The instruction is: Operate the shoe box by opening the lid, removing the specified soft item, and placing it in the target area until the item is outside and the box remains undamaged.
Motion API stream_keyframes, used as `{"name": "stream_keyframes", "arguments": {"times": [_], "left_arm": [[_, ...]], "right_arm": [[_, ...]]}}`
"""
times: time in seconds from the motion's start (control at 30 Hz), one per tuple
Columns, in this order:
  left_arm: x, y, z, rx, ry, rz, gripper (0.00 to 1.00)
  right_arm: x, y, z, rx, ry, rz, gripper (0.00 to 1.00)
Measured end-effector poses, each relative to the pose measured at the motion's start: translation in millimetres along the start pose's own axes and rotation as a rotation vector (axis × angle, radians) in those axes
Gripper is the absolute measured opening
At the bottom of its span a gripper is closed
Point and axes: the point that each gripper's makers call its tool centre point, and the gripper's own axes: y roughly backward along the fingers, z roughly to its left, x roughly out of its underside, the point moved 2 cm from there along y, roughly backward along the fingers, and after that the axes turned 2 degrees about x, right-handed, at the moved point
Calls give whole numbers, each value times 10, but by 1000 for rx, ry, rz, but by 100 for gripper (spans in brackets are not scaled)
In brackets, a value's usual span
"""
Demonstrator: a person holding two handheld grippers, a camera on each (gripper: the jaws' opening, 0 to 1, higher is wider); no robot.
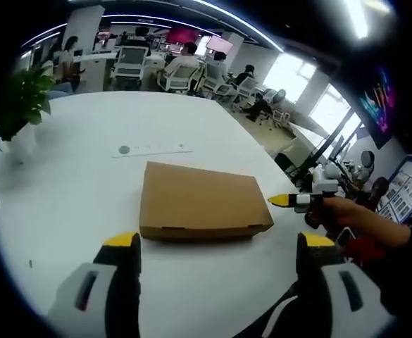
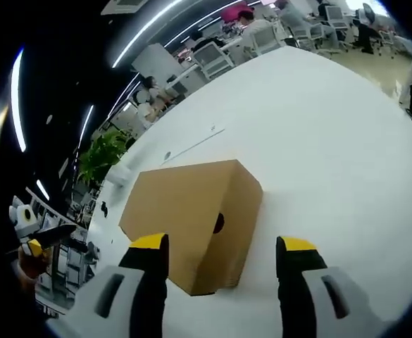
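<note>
A closed brown cardboard shoe box [image 1: 198, 201] lies flat on the white table [image 1: 86, 176], lid down. My left gripper [image 1: 218, 243] hovers open just short of the box's near long side, nothing between its jaws. From the right, the right gripper [image 1: 295, 201] comes in, held by a hand, level with the box's right end. In the right gripper view the box [image 2: 184, 204] shows a corner and an end face with a round hole [image 2: 218, 223]. My right gripper [image 2: 224, 245] is open in front of that end face. The left gripper [image 2: 40, 243] shows at far left.
A potted plant [image 1: 22, 98] stands at the table's left edge, also seen as the plant [image 2: 103, 155]. A thin pale strip [image 1: 153, 149] lies on the table beyond the box. Office chairs and seated people [image 1: 181, 67] are past the far edge.
</note>
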Motion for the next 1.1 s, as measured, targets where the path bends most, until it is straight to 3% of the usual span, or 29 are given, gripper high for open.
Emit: {"name": "stream_keyframes", "arguments": {"times": [0.2,0.4,0.83,1.1], "left_arm": [[-42,65,-1,-17,-2,-30,94],[63,76,-70,-20,-1,-5,95],[102,138,-60,-39,7,2,95],[78,127,-141,-39,-2,6,95]], "right_arm": [[-55,-69,-79,-6,-11,6,62],[-33,-161,-109,-2,-15,20,62],[-20,-267,-209,-14,-34,49,60],[14,-290,-255,-63,-74,73,66]]}}
